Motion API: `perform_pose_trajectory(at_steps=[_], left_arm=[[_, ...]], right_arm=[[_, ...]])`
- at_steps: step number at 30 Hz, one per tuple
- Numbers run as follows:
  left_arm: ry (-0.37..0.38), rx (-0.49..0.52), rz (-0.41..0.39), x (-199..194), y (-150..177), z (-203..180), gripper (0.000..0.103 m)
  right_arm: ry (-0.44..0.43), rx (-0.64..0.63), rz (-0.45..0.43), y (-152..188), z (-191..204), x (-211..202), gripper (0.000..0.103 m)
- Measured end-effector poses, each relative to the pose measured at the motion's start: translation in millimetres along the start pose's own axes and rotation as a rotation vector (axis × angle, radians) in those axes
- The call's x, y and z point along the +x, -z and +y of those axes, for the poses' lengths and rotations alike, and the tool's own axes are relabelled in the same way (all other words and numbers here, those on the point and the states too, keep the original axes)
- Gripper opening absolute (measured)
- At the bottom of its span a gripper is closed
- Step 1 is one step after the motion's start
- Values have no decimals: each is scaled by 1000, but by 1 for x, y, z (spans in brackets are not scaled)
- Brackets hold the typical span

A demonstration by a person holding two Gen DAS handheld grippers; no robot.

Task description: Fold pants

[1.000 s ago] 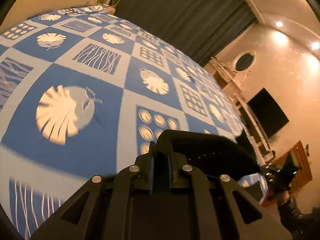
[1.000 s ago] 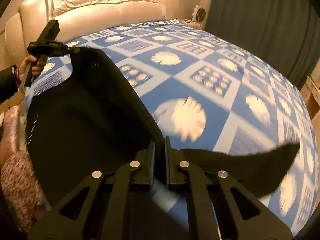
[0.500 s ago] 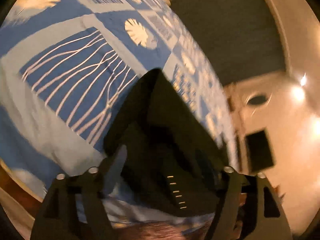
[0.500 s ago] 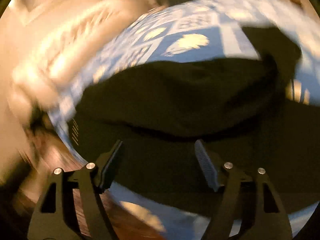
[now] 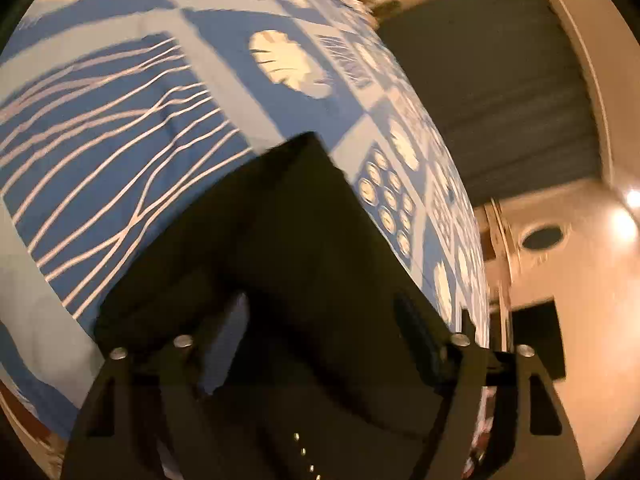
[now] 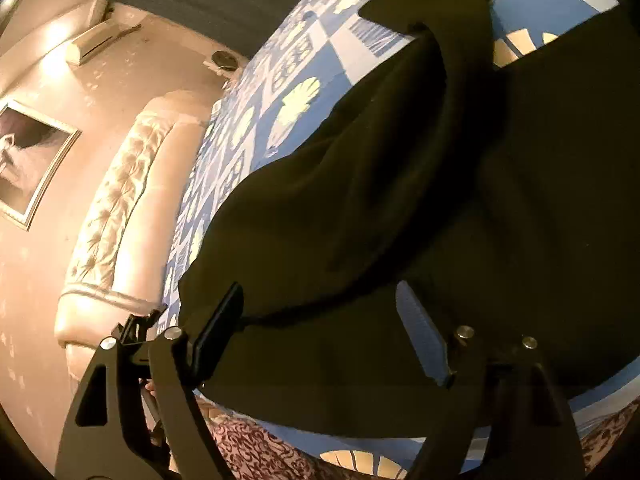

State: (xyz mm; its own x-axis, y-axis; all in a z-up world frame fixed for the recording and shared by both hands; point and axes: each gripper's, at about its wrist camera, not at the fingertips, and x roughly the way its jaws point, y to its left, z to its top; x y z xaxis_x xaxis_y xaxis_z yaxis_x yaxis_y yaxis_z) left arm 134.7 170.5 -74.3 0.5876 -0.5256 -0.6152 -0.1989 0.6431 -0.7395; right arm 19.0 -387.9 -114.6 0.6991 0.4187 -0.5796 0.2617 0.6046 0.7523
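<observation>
The black pants [image 5: 288, 220] lie spread on the blue-and-white patterned bedspread [image 5: 120, 120], near the bed's edge. My left gripper [image 5: 316, 312] hovers low over one corner of them. Its jaws are closing, the cloth lies between the fingers, and the pads do not press on it. In the right wrist view the pants [image 6: 360, 200] form a wide dark sheet with one fold bulging up and a leg running off to the top. My right gripper [image 6: 320, 288] stands over the near edge. Its jaws are opening and the fabric lies loose between the fingers [image 6: 420, 336].
A cream tufted headboard [image 6: 120, 200] closes one end of the bed, with a framed picture [image 6: 32, 160] on the wall beside it. Dark curtains [image 5: 500, 80] hang beyond the far side. A dark screen [image 5: 540, 340] is on the wall. Patterned clothing of the person [image 6: 260, 452] shows below the bed edge.
A second ago both grippers were shut on the raised pants. Both have since opened, rolled and sunk toward the bed, and the pants now lie on the bedspread.
</observation>
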Motion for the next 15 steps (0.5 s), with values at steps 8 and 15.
perform_pose_trajectory(at_steps=[8,15], left_arm=[[4,-97,-13,-5,2,24,24],[10,-121,-17,-1,0,23,22]], right_arm=[[78,47,-43,-6,1,10,80],[169,44,-53,-12,-2,21,24]])
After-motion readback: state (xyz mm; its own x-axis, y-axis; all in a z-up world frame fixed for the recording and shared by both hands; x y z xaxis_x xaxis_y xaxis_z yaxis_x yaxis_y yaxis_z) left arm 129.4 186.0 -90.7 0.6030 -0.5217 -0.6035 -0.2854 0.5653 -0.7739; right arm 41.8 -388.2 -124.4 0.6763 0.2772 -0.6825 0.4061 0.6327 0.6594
